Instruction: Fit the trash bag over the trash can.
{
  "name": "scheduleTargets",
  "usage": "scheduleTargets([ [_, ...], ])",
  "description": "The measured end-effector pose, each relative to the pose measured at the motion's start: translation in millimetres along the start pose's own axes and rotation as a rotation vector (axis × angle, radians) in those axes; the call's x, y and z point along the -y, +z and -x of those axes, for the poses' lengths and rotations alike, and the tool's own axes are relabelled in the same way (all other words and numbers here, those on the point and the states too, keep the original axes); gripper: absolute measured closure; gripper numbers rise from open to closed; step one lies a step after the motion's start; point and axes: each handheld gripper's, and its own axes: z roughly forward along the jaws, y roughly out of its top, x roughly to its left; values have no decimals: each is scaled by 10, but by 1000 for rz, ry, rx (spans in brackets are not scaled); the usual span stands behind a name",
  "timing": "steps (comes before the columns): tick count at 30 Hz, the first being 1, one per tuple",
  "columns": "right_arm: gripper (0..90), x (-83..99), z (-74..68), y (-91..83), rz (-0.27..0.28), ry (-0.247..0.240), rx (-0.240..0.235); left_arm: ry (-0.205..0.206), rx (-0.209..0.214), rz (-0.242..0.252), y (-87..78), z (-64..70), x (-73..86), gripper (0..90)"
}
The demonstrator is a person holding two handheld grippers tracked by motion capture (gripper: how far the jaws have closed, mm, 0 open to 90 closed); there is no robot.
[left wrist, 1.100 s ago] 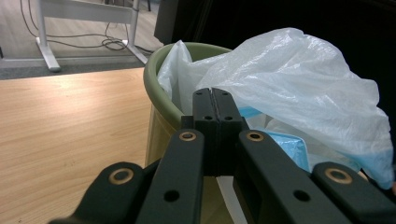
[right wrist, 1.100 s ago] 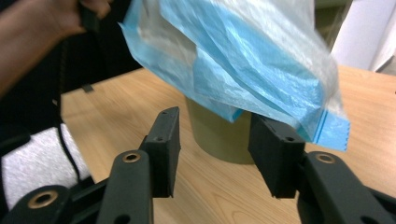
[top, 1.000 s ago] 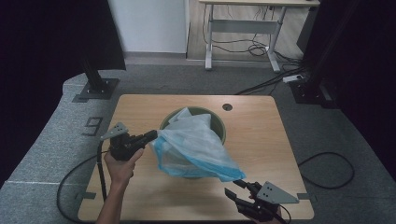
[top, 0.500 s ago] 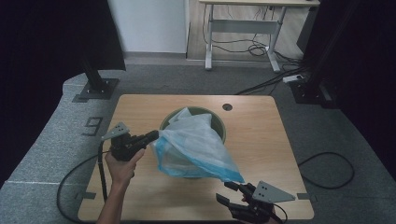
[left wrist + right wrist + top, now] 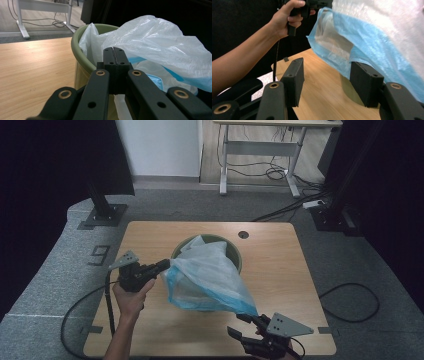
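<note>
Since before, my right gripper (image 5: 241, 326) slid left along the counter (image 5: 280, 270), fingers spread, left gripper (image 5: 115, 53) fingers pinching crinkly translucent bag (image 5: 210, 270), round green bin (image 5: 77, 47).

One wooden table (image 5: 280, 270) is standing in the middle of the scene. One green bin (image 5: 234, 254) is sitting on it, and one plastic bag (image 5: 210, 275), white with a blue edge, is lying over the bin. Two grippers are showing: the left gripper (image 5: 165, 265) at the near left and the right gripper (image 5: 239, 325) at the near right. One white desk (image 5: 260, 145) is standing at the far side.
</note>
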Motion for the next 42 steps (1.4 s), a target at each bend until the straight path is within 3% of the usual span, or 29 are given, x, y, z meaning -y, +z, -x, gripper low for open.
scheduleTargets([
  [7, 449, 52, -24, 182, -29, 23, -41, -4, 4, 3, 13, 6, -1, 900],
  [15, 455, 73, -139, 248, -39, 12, -78, -2, 5, 1, 4, 2, 1, 900],
  [21, 456, -52, -55, 120, 10, -14, -12, -4, 4, 2, -1, -2, 1, 900],
  [25, 437, -166, 109, 36, 43, -28, 74, -4, 4, 3, 8, 1, 0, 900],
  [26, 437, -166, 109, 36, 43, -28, 74, -3, 5, 2, 12, 2, -1, 900],
  [27, 416, -210, 207, 27, 52, -30, 117, -4, 5, 2, 18, 4, -3, 900],
  [31, 353, -253, 380, 104, 44, -26, 168, -6, 7, -2, 32, -2, -8, 900],
  [35, 341, -257, 430, 246, 13, -46, 175, -11, 8, -3, 33, -19, -14, 900],
  [37, 403, -254, 447, 307, -9, -61, 181, -10, 8, -3, 26, -24, -19, 900],
  [40, 651, -264, 522, 342, -20, -68, 175, -4, 8, -4, 12, -24, -28, 900],
  [42, 765, -286, 561, 345, -19, -71, 164, 7, 12, -15, 8, -24, -45, 900],
])
